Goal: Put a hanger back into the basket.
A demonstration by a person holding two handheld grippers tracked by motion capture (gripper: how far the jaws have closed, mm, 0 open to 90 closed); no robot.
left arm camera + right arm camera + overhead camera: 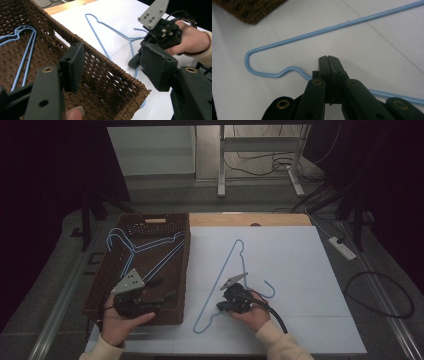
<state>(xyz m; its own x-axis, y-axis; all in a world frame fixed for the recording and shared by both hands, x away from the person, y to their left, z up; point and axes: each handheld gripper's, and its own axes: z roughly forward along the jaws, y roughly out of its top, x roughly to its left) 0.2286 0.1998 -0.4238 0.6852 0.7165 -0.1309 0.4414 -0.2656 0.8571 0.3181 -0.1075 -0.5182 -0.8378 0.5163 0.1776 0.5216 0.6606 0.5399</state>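
On white mat: thin blue wire hanger (222, 285), seemingly unbent.

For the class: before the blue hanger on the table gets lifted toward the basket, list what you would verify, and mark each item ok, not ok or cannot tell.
1. Right gripper shut on the hanger wire: ok, jaws closed over the lower wire.
2. Grip firm enough to lift: cannot tell.
3. Left gripper free: ok, jaws open, holding nothing.
4. Left gripper out of the way: not ok, over the basket.
5. Room in basket: ok, hangers in the basket lie flat at the far end.
6. Hanger's hook free: ok.
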